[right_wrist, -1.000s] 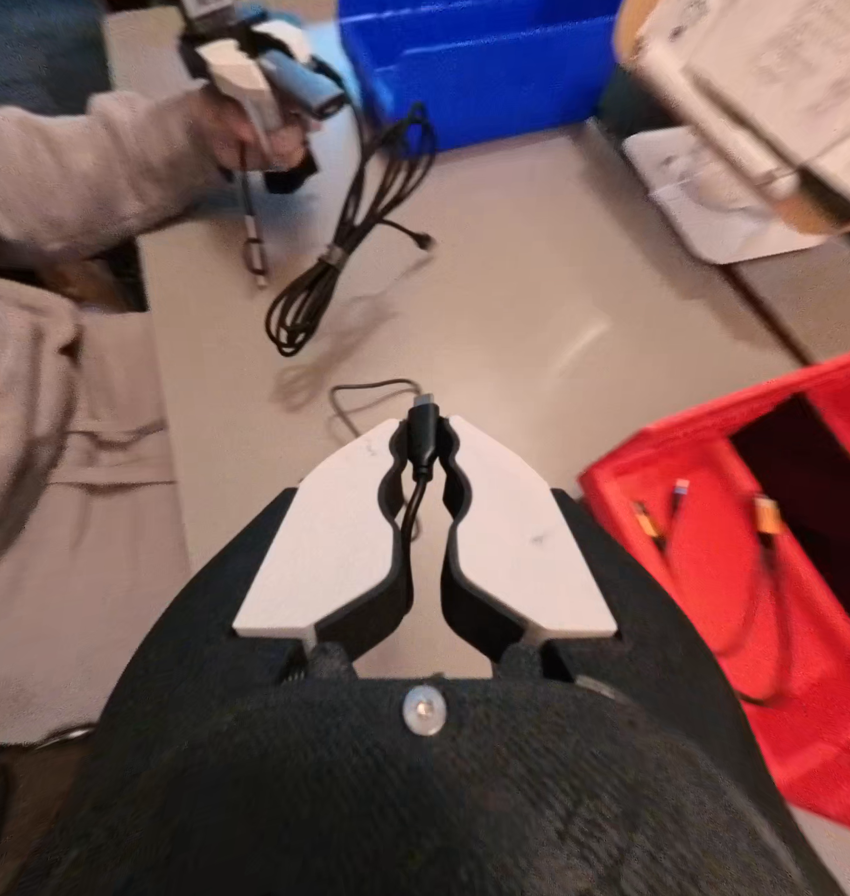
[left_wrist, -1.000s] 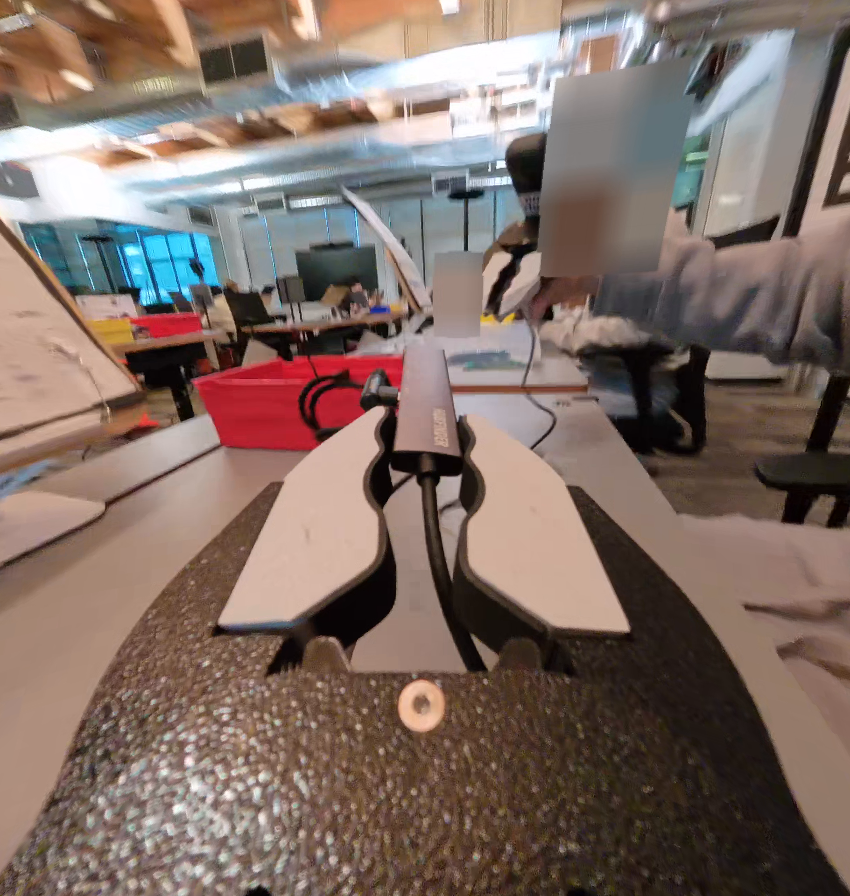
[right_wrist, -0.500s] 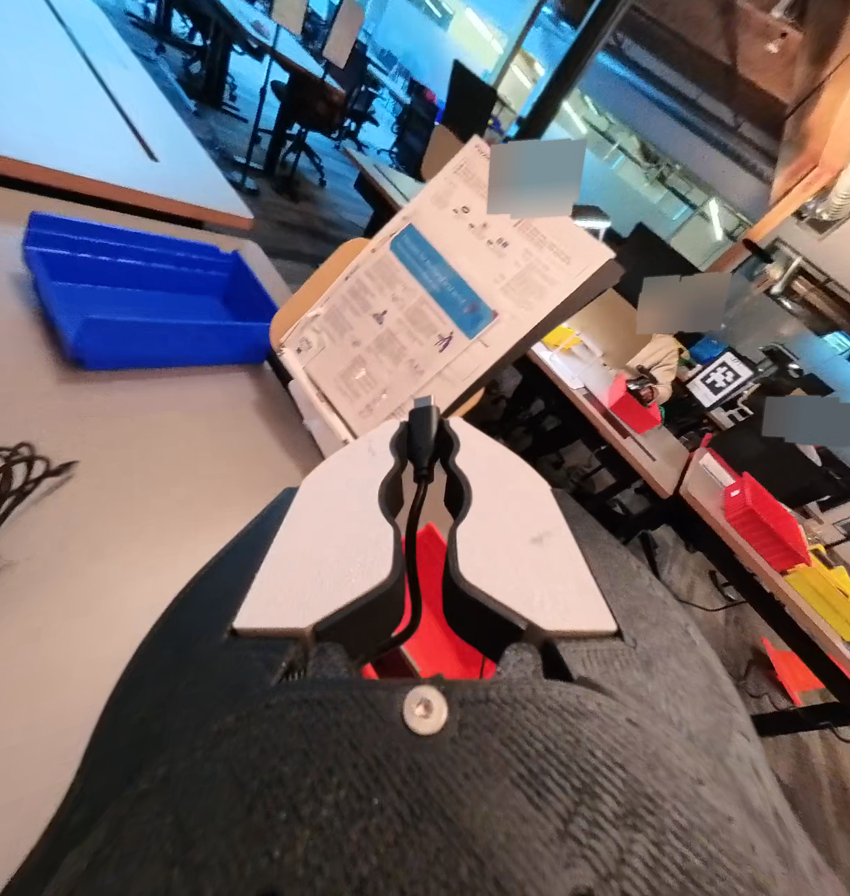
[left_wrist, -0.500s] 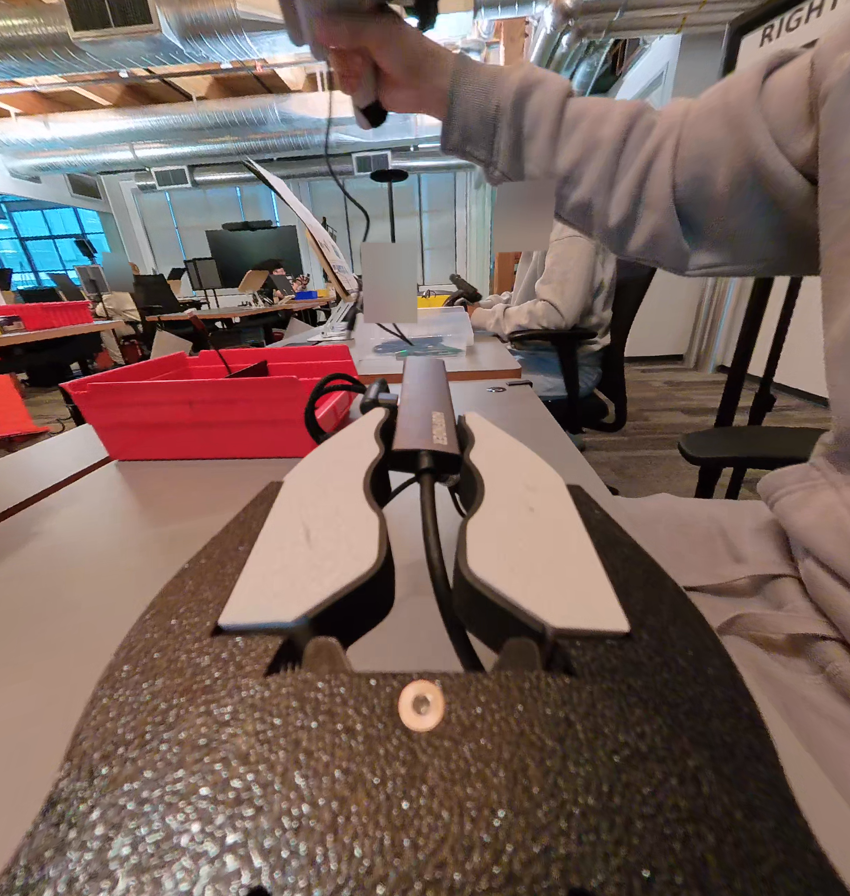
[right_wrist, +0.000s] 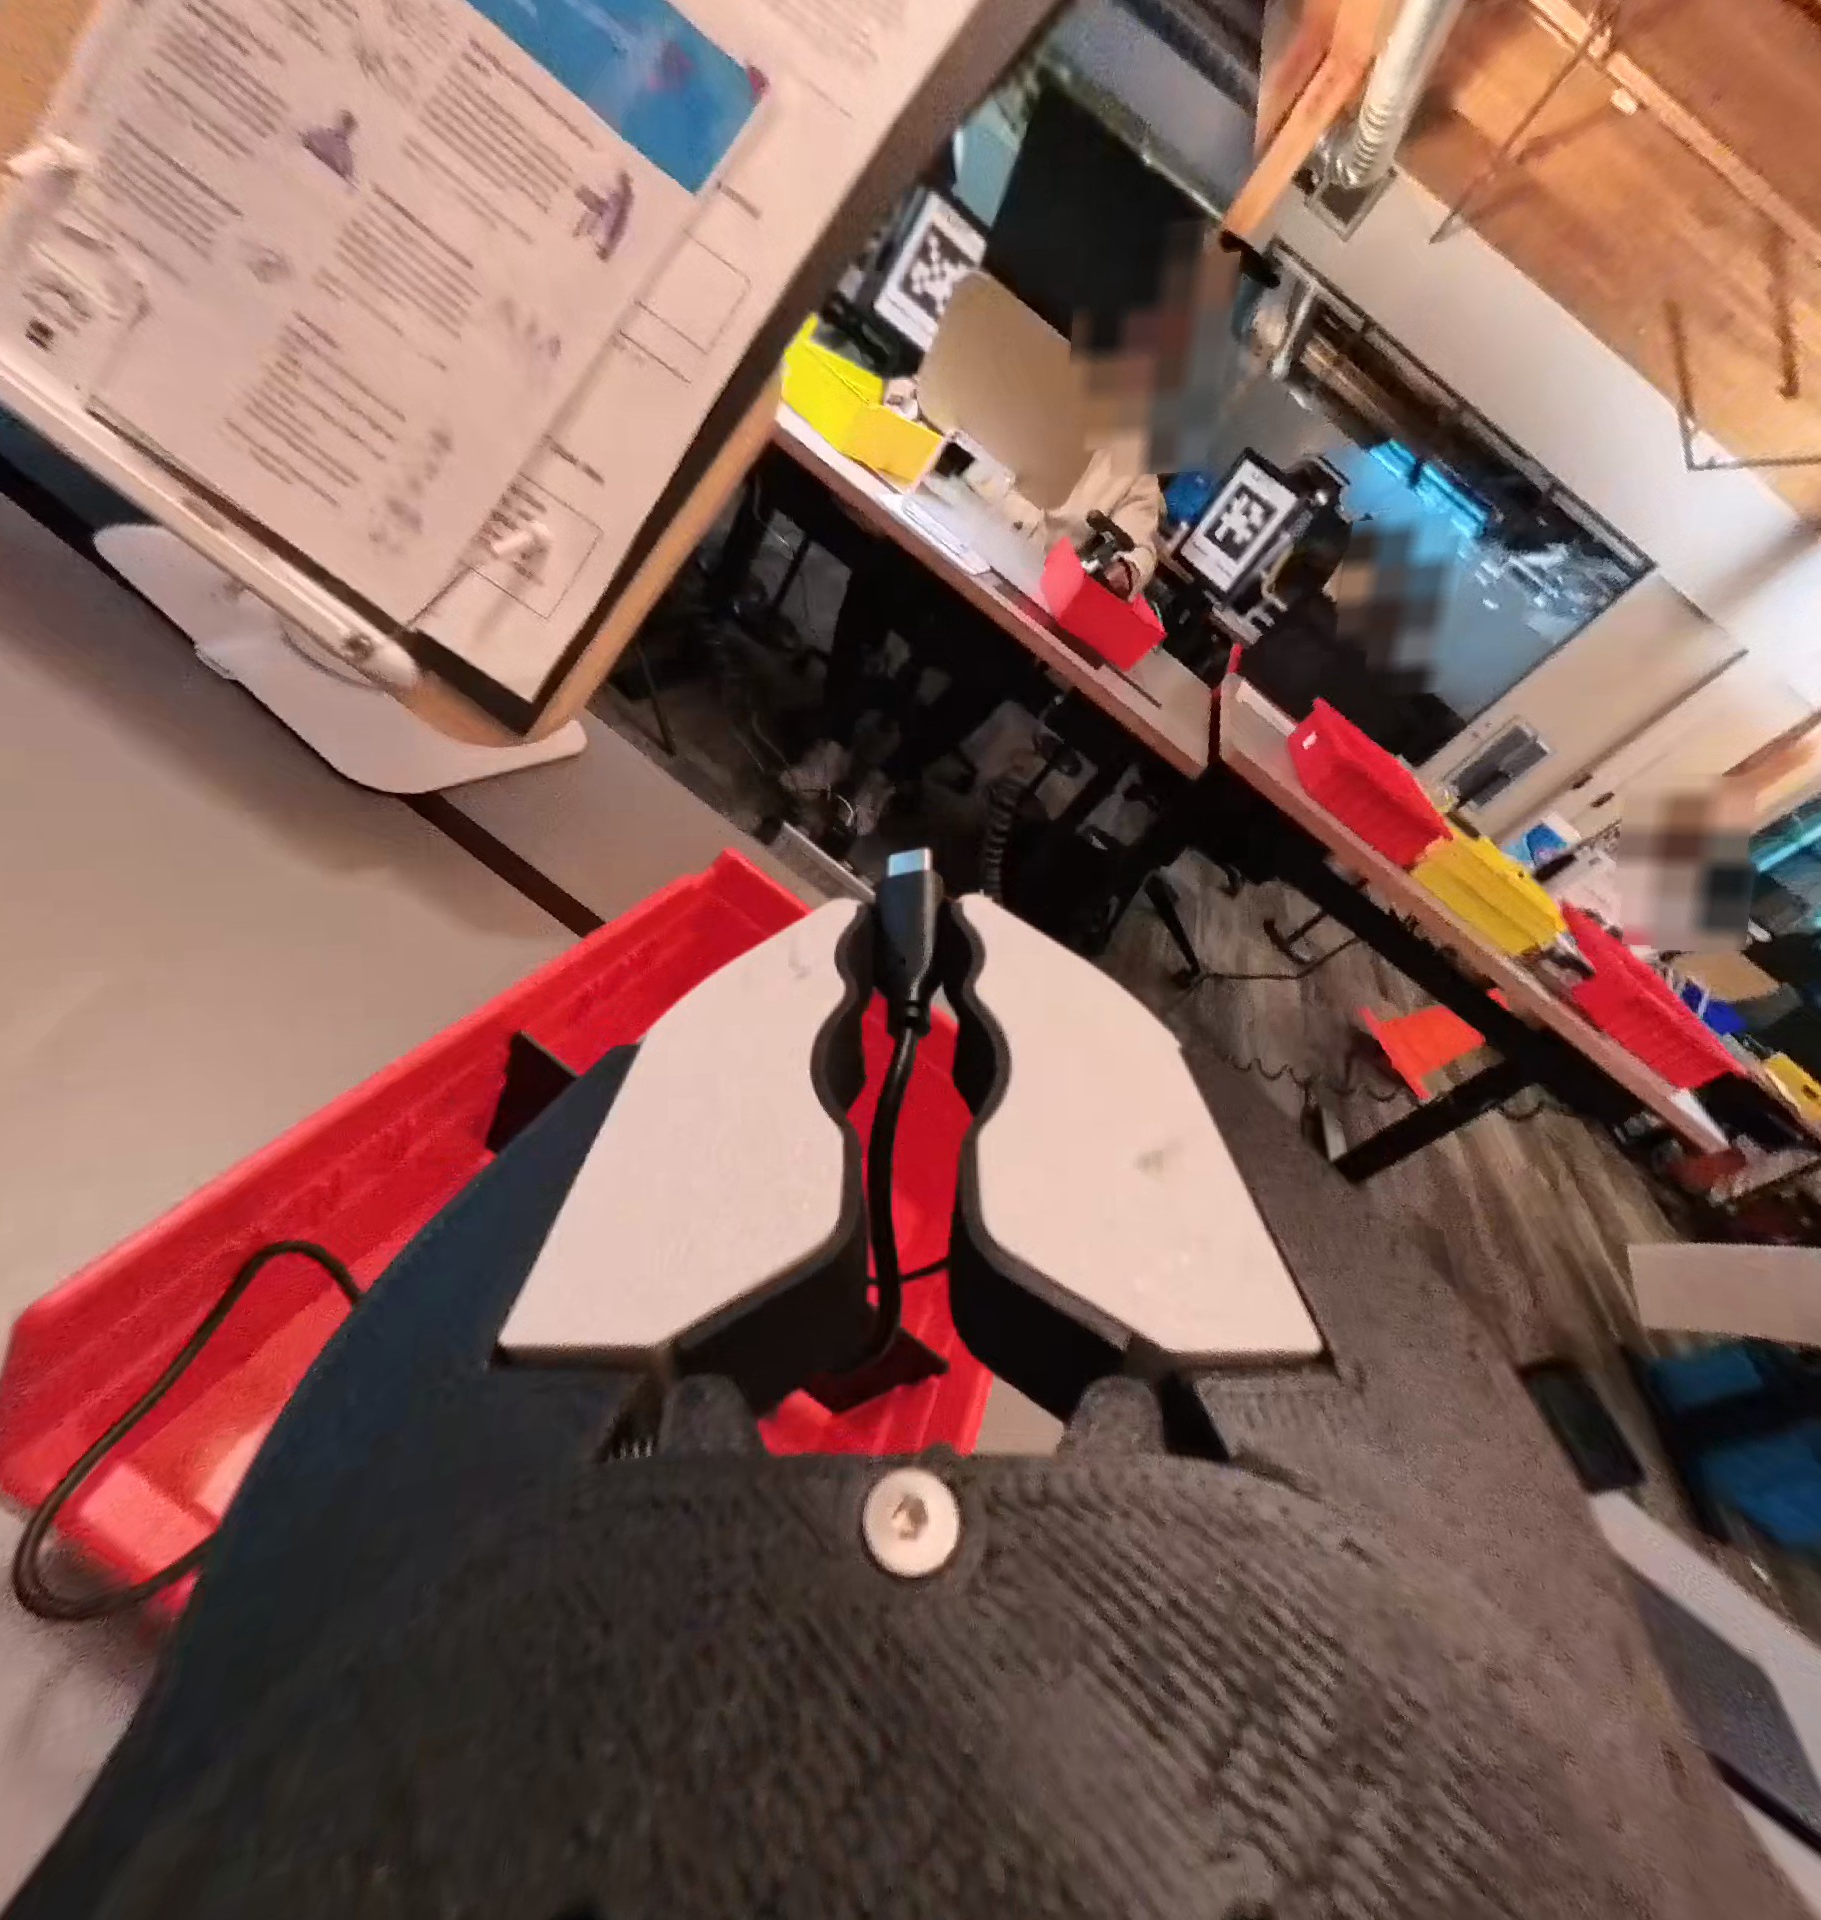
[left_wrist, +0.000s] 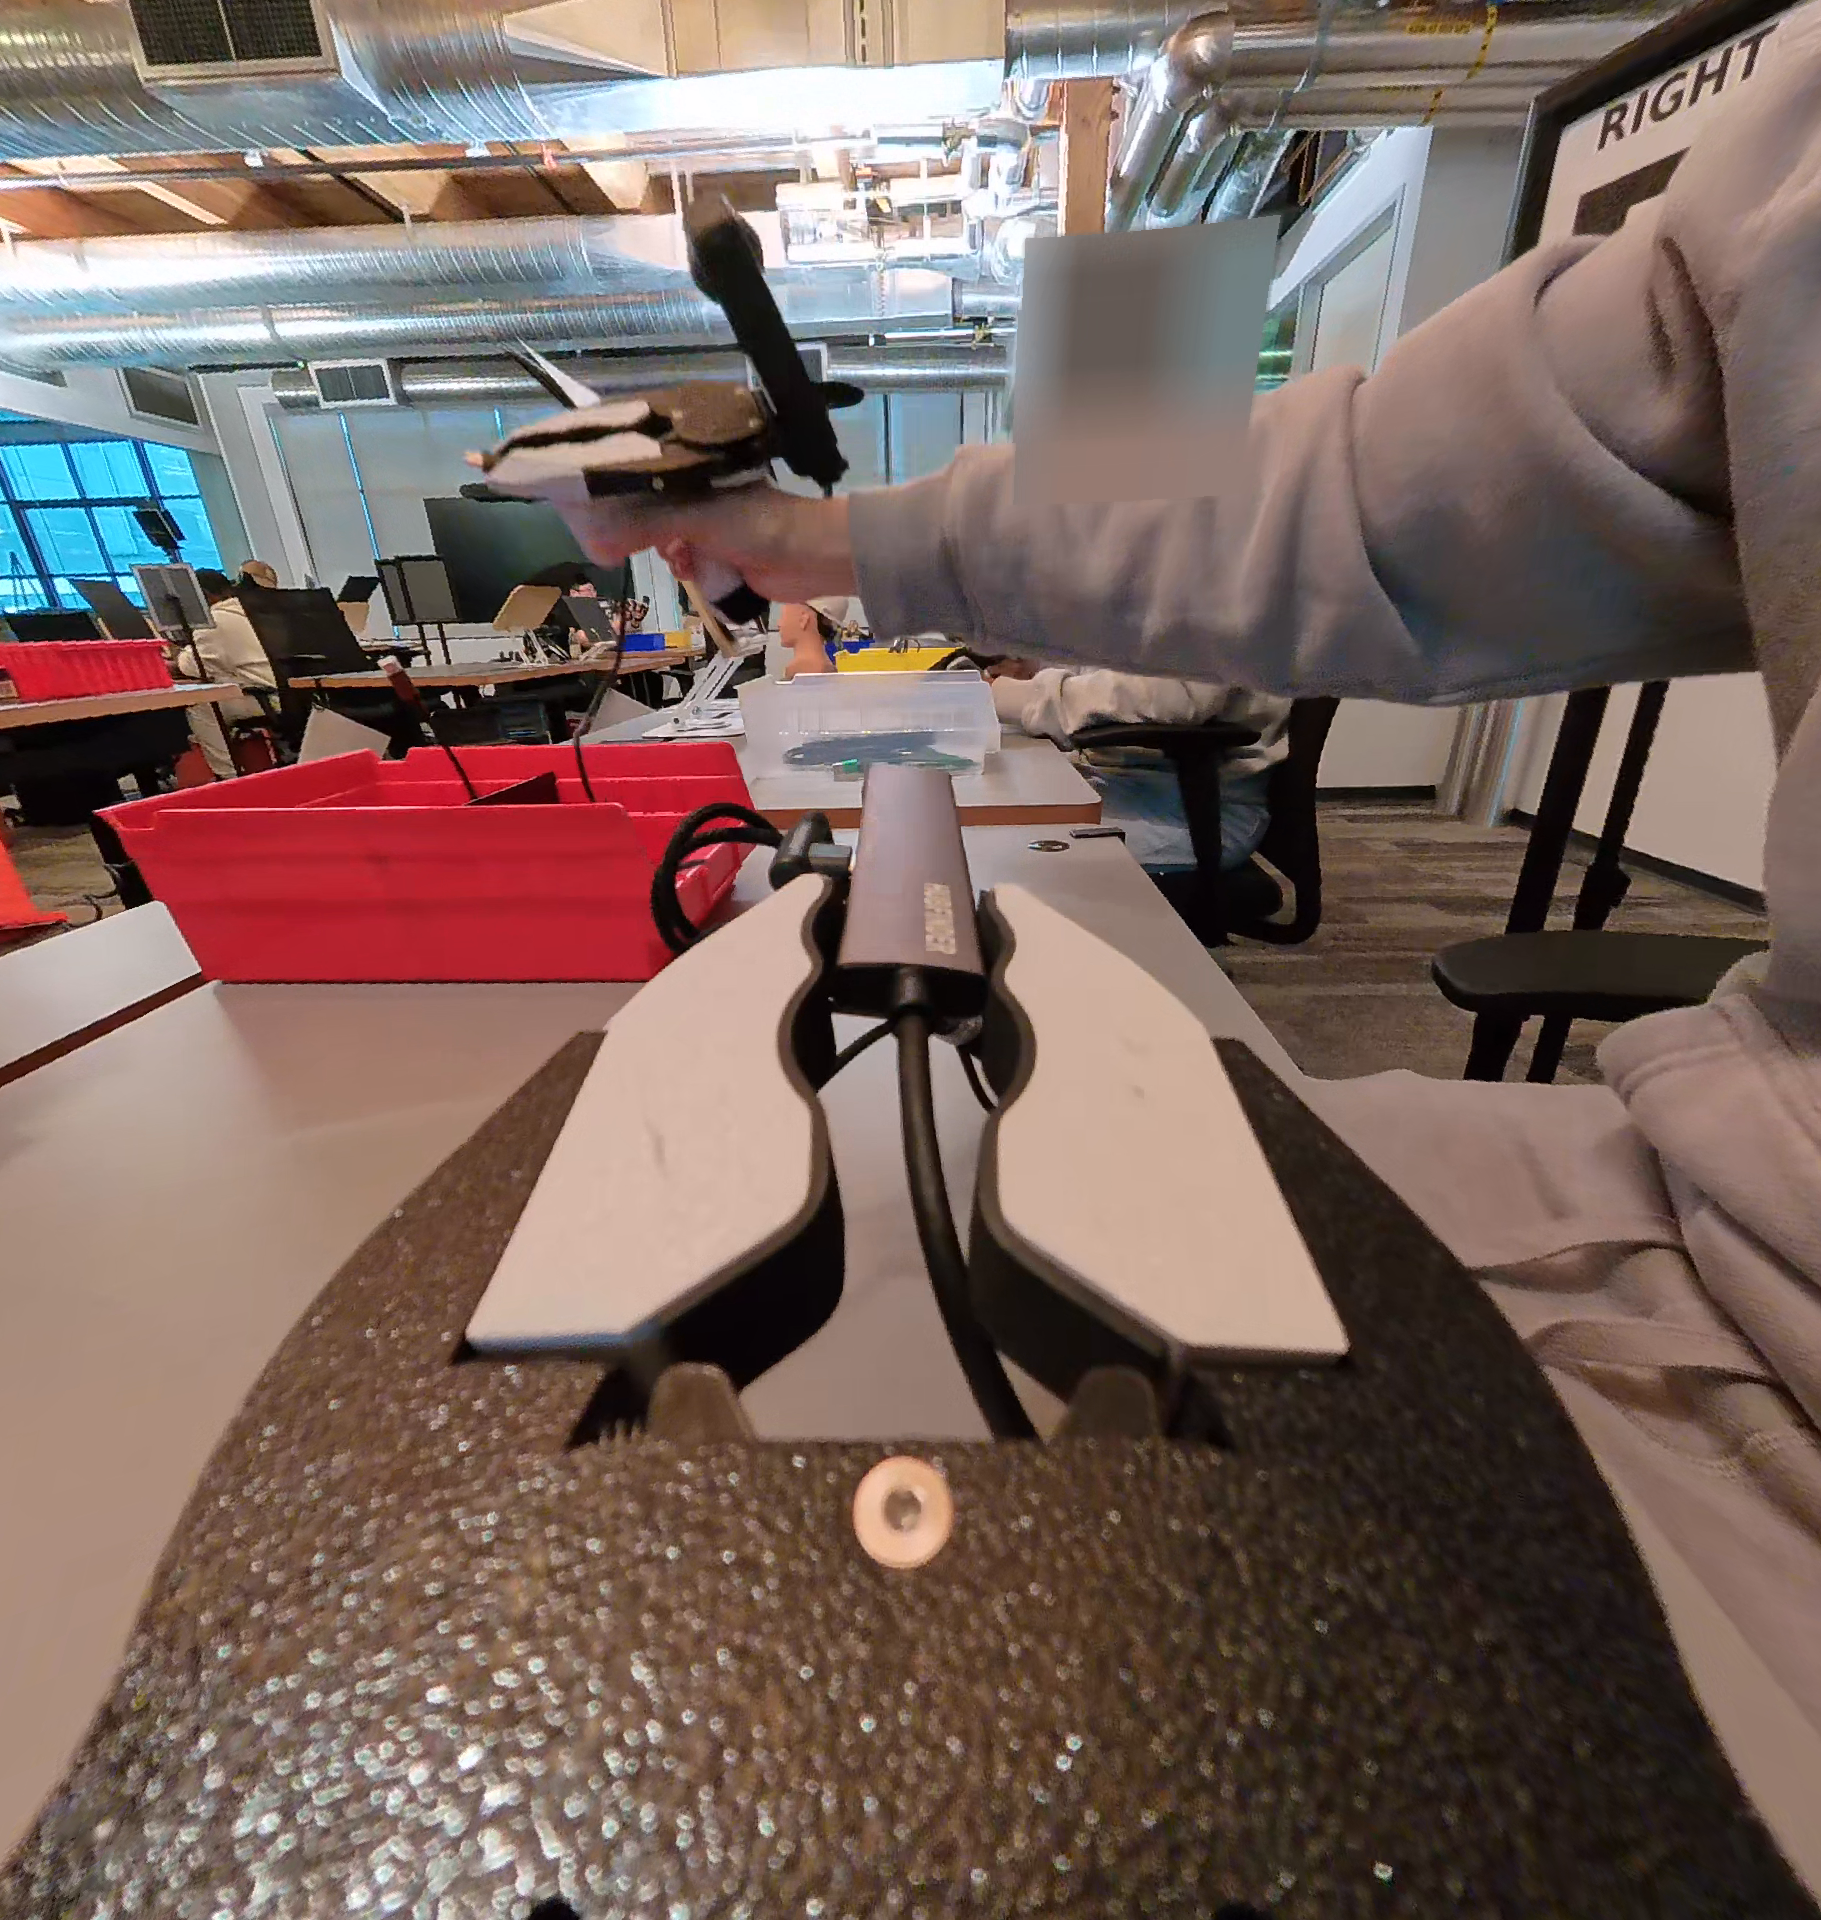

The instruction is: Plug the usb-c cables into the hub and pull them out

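My left gripper (left_wrist: 908,925) is shut on a dark grey USB hub (left_wrist: 906,868), held level above the table. The hub's own black lead runs back between the fingers. A black cable plug (left_wrist: 810,850) sits in the hub's left side. My right gripper (right_wrist: 904,925) is shut on a black USB-C cable plug (right_wrist: 904,914), metal tip pointing forward, raised above the red bin (right_wrist: 386,1174). Its thin cable (right_wrist: 127,1423) trails down into the bin. In the left wrist view the right gripper (left_wrist: 490,473) is high in the air, far from the hub.
The red bin (left_wrist: 386,883) stands on the grey table (left_wrist: 158,1195) beyond the hub. A tilted instruction board (right_wrist: 366,291) on a white stand is at the table's far side. A person's grey sleeve (left_wrist: 1353,540) crosses above. Other desks with bins lie behind.
My right gripper has swung with its cable plug from over the table up and across to above the red bin. The left gripper keeps the hub, turned slightly.
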### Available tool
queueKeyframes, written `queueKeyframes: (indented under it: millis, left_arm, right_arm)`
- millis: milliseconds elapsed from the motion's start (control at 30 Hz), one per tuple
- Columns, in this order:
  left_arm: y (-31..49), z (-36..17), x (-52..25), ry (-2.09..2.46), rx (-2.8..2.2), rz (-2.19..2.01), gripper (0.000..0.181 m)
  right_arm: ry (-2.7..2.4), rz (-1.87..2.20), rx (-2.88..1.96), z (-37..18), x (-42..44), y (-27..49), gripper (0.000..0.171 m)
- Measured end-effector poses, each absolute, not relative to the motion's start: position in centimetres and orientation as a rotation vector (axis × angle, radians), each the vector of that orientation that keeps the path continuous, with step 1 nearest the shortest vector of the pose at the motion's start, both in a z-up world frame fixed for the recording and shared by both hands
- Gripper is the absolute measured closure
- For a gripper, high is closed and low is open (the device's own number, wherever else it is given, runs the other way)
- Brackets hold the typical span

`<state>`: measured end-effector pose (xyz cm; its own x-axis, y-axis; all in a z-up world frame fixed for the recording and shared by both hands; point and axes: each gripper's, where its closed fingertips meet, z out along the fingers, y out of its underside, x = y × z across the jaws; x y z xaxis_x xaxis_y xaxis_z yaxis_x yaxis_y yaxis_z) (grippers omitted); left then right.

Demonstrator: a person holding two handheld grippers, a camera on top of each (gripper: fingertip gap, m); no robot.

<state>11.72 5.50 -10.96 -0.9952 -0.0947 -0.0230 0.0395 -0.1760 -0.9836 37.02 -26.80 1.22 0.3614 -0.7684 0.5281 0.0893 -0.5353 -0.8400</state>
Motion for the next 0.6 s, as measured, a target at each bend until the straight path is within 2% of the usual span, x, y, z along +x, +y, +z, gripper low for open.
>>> queueKeyframes:
  millis: [67,267,300,367,467,533,600]
  left_arm:
    - [5.6,-11.0,11.8,1.959,-0.068,-2.340,0.158]
    - [5.7,-11.0,11.8,1.952,-0.074,-2.360,0.158]
    - [5.6,-11.0,11.8,1.951,-0.077,-2.365,0.158]
    - [5.6,-11.0,11.8,1.946,-0.084,-2.369,0.158]
    - [5.6,-11.0,11.8,1.943,-0.089,-2.377,0.158]
    - [5.6,-11.0,11.7,1.949,-0.075,-2.368,0.158]
    - [5.5,-11.0,11.5,1.958,-0.052,-2.362,0.158]
  right_arm:
    - [0.645,-1.256,-1.812,-0.9,37.3,-27.5,0.158]
    - [0.657,-0.923,-2.339,-13.1,35.1,-27.5,0.161]
    - [0.661,-0.976,-2.387,-14.2,35.1,-28.0,0.155]
    - [0.697,-1.176,-2.355,-14.4,35.7,-29.0,0.139]
    - [0.822,-1.208,-2.154,-11.9,35.7,-28.9,0.124]
    - [0.858,-1.035,-1.992,-9.7,34.2,-26.6,0.119]
    - [0.715,-0.594,-1.902,-8.8,29.5,-19.8,0.106]
